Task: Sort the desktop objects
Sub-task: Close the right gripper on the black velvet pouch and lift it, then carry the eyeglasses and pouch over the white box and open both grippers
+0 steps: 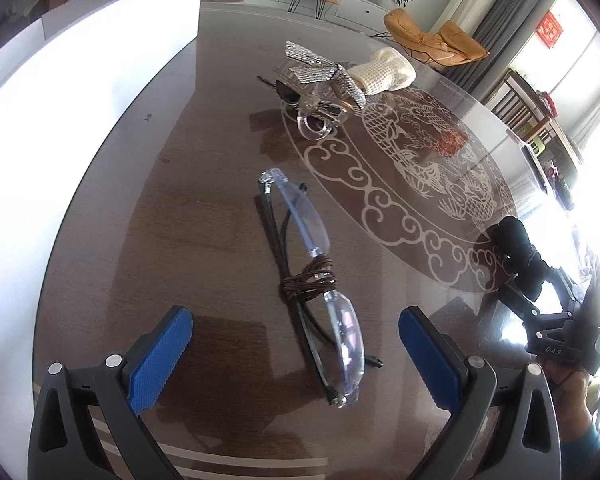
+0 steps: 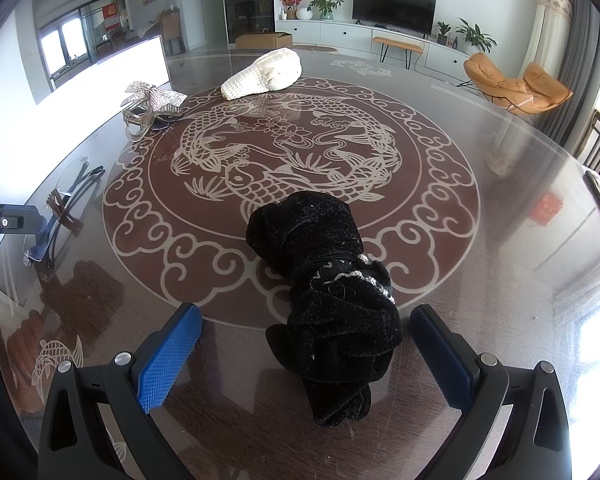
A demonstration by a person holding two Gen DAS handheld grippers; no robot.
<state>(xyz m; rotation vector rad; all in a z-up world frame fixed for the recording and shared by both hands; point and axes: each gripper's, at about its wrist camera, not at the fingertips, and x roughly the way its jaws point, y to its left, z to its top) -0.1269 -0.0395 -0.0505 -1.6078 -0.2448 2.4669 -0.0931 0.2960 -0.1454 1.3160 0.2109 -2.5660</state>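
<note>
Left wrist view: left tool (image 1: 296, 344) spread wide at the bottom of the frame, blue pads (image 1: 160, 354) apart and pinching nothing. Folded rimless glasses (image 1: 312, 272), bound with a brown cord, lay on the dark glass counter (image 1: 180, 208) in mid-frame, nearer lens between the pads. Upper centre: sparkly bow (image 1: 320, 70) heaped on a clear hair claw, cream knit pouch (image 1: 388, 70) just beside. Right edge: right tool (image 1: 540, 280) around a black velvet scrunchie (image 1: 520, 252). Right wrist view: right tool (image 2: 306, 340) also spread, touching nothing, scrunchie (image 2: 332, 292) lying between its pads in lower centre. Glasses (image 2: 60, 208) at left edge, bow (image 2: 156, 98) upper left, pouch (image 2: 264, 74) upper centre.
</note>
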